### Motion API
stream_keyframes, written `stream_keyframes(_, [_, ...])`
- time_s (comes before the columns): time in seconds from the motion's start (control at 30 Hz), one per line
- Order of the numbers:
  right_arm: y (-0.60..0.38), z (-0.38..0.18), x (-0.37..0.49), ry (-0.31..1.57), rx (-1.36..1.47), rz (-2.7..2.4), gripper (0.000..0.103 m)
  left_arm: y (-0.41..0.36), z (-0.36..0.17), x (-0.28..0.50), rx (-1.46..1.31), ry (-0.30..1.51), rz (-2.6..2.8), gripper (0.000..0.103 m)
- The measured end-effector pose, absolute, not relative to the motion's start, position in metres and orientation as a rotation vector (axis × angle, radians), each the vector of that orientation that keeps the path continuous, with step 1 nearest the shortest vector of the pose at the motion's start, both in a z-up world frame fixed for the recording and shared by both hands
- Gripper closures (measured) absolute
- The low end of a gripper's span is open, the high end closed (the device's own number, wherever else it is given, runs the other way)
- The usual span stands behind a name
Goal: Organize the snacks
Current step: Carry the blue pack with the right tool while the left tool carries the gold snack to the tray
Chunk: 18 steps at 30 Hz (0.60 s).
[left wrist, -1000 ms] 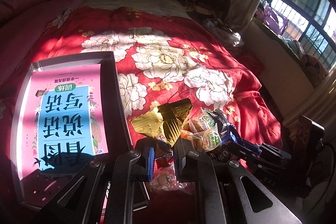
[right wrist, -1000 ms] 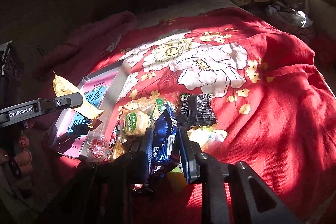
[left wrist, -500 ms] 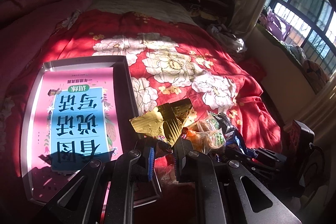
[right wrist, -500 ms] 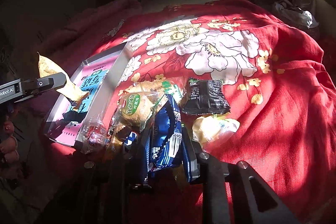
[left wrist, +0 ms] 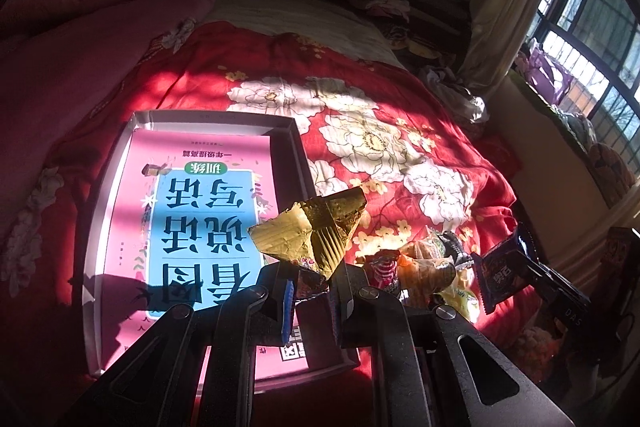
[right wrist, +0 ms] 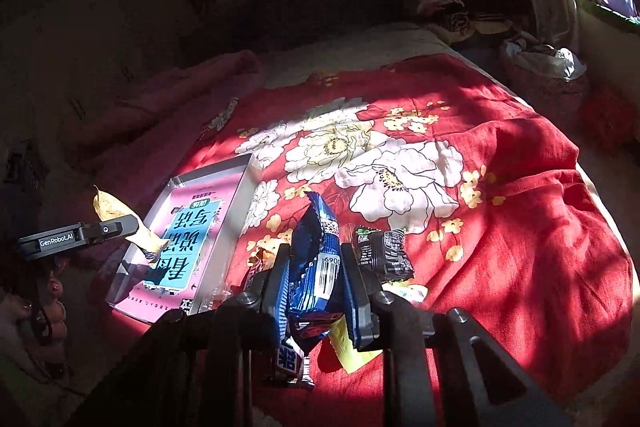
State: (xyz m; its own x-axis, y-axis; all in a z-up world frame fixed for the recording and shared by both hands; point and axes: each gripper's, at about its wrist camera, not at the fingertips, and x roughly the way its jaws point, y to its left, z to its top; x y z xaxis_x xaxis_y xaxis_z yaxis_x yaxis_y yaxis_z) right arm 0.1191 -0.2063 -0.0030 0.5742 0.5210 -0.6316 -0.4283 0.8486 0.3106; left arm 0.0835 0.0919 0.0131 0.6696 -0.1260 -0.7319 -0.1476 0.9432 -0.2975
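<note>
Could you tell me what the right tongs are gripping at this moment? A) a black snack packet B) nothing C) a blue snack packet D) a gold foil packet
C: in the right wrist view the right tongs are closed on the blue snack packet, which stands up between them, while the black snack packet lies on the red floral bedspread.

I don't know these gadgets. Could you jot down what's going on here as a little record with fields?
Setting: red floral bedspread
Left tool: shut on gold packet, held above the tray
Right tool: shut on blue packet, lifted
Tray: grey, lined with a pink and blue book
Loose snacks: black packet and others beside the tray
</note>
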Motion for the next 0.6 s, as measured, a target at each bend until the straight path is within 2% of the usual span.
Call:
stream_keyframes(0.2, [-0.161,0.009,0.114,0.770,0.094,0.654,0.080,0.115,0.010,0.070,-0.367,0.846,0.057,0.089])
stream_keyframes(0.6, [-0.056,-0.010,0.099,0.872,0.032,0.864,0.080,0.153,-0.011,0.047,-0.394,0.898,0.149,0.089])
